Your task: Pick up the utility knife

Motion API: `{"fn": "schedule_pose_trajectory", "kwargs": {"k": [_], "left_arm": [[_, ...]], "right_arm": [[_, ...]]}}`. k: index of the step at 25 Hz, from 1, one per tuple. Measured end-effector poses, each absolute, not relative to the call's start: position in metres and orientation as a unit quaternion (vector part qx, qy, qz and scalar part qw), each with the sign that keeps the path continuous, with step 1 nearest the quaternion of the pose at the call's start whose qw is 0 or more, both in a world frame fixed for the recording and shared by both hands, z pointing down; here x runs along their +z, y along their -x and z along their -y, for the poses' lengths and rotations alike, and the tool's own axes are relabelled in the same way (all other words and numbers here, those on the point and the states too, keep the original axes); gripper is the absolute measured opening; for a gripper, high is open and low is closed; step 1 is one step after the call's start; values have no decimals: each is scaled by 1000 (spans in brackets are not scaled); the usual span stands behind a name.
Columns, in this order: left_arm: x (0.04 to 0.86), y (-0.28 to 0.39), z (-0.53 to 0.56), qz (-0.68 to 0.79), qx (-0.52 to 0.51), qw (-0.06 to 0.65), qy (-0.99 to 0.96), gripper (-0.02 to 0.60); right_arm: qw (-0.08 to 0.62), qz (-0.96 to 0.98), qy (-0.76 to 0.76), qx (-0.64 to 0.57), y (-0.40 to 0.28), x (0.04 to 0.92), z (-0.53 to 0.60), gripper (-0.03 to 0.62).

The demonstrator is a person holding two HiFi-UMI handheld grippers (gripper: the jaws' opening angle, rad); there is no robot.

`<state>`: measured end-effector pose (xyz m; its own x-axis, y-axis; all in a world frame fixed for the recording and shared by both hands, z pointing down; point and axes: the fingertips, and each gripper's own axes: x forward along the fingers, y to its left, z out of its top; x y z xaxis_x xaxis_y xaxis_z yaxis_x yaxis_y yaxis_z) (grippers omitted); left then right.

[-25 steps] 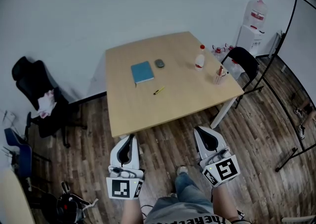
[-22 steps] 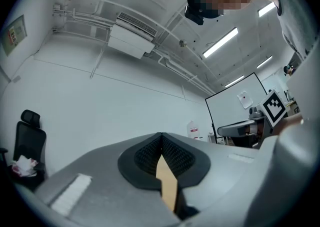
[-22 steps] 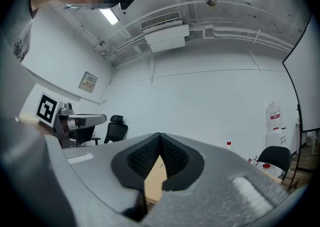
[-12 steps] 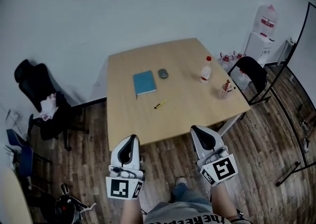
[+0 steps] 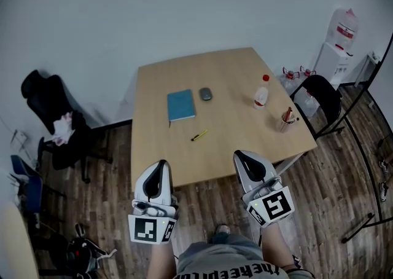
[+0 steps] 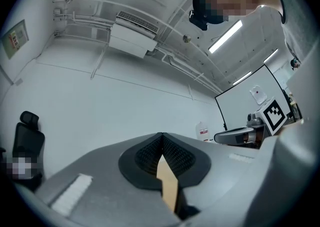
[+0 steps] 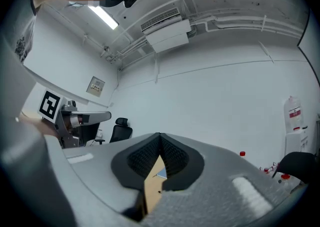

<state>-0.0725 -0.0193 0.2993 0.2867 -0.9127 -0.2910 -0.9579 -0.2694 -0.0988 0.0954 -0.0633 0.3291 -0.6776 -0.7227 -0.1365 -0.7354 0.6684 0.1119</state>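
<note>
The utility knife [image 5: 199, 135], small and yellow with a dark tip, lies near the middle of the light wooden table [image 5: 245, 142], in front of a blue notebook [image 5: 181, 105]. My left gripper [image 5: 162, 165] hovers at the table's near edge, left of the knife, with its jaws shut and nothing in them. My right gripper [image 5: 240, 155] hangs over the near edge to the knife's right, also shut and empty. In the left gripper view the left gripper [image 6: 162, 136] shows its pads meeting; in the right gripper view the right gripper [image 7: 159, 135] does too. Both point slightly upward at the white wall.
On the table stand a grey mouse [image 5: 206, 94], a red-capped bottle [image 5: 262, 96] and a cup of pens [image 5: 285, 121]. A black office chair [image 5: 52, 118] is at the left, another black chair [image 5: 320, 94] and a water dispenser [image 5: 342, 37] at the right.
Both grippers have moved forward, from over the floor to the table's near edge. The table now sits closer and lower in the head view. The jaws stayed closed.
</note>
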Motion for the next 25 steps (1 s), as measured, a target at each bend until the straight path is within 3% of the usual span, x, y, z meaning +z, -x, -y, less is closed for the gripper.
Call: {"fn": "schedule_pose_trajectory", "kwargs": {"k": [25], "left_arm": [[316,91,124,-583,56,108,803,17]], "right_arm": [[26,-914,402,51,-69,346,165,2]]}}
